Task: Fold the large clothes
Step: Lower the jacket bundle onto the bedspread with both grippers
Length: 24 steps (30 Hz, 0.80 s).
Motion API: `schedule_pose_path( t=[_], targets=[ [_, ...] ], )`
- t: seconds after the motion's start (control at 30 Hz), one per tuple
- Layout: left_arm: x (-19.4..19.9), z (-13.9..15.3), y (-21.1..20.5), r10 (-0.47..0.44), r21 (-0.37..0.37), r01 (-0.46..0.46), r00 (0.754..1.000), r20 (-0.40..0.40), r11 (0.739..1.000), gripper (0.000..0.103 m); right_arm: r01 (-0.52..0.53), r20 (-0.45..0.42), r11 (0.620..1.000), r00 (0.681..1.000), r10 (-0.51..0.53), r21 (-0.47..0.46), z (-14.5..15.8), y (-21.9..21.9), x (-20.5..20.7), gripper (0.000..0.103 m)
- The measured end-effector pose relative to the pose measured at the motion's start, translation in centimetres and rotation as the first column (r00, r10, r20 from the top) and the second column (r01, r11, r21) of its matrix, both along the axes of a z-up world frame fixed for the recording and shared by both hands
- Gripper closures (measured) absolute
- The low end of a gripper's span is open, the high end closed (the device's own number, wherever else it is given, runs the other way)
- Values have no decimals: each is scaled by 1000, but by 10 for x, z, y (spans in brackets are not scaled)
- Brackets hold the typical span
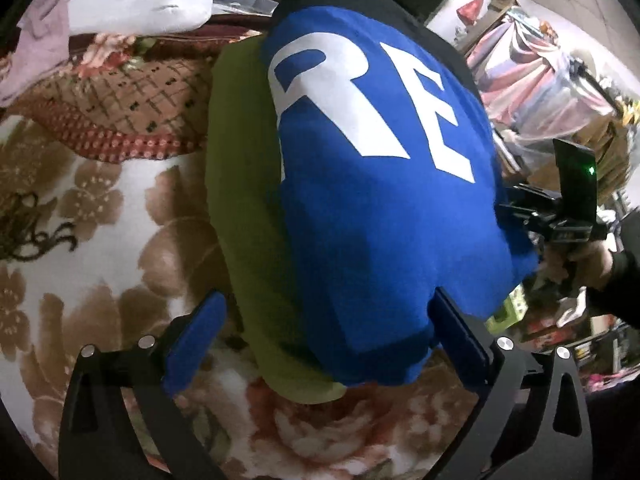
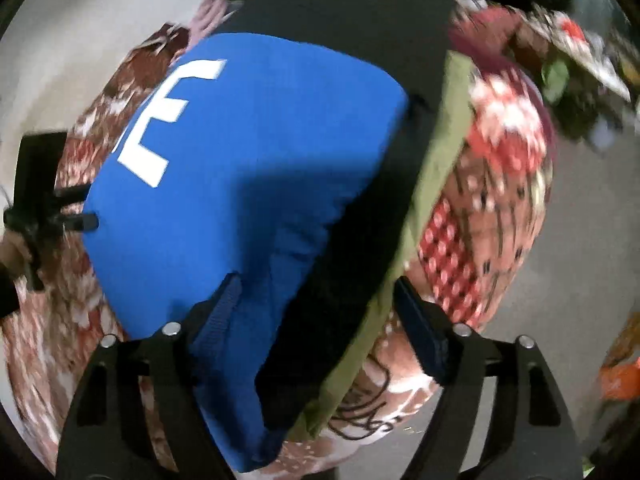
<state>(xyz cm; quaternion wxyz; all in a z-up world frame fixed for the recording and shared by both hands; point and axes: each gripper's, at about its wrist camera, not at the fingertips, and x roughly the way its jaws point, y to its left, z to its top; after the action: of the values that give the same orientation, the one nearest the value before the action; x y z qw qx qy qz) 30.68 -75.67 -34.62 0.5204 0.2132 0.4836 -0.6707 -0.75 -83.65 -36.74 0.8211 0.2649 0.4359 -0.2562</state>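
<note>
Left claw (image 1: 320, 340): fingers spread wide, near hem of the blue garment (image 1: 372, 216) between them, not pinched.
Right claw (image 2: 320, 320): fingers apart, straddling the garment's near black-and-olive edge; nothing clamped.
Garment: folded bundle, white letters up, lying on the floral blanket (image 1: 100, 208).
Step, judged: release after a fold.
Technique: lift both claws clear without snagging; then square the edges.
Far: white cloth (image 1: 140, 10), untouched.

Black-framed tongs (image 1: 324, 336) with blue pads, silver screws; a black sleeve (image 1: 616, 280).
</note>
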Motion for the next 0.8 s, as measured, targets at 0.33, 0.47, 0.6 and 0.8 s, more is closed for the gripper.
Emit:
schedule_pose_path(
  t=[0.33,0.47,0.6,0.8],
  targets=[
    [-18,127,-15,81,-207,-27,963,259,978,5,57,127,992,991,-42,-112,115,-7,-4,13],
    [-26,150,-90,231,-309,-126,915,330,943,5,137,221,979,970,-102,-152,141,-39,61,8],
    [-30,125,-159,288,-239,-209,884,368,948,5,273,156,958,953,-258,-85,110,-92,93,8],
    [-4,71,-194,310,-82,-303,863,400,950,4,315,8,941,948,-317,-122,71,-125,89,8]
  ],
)
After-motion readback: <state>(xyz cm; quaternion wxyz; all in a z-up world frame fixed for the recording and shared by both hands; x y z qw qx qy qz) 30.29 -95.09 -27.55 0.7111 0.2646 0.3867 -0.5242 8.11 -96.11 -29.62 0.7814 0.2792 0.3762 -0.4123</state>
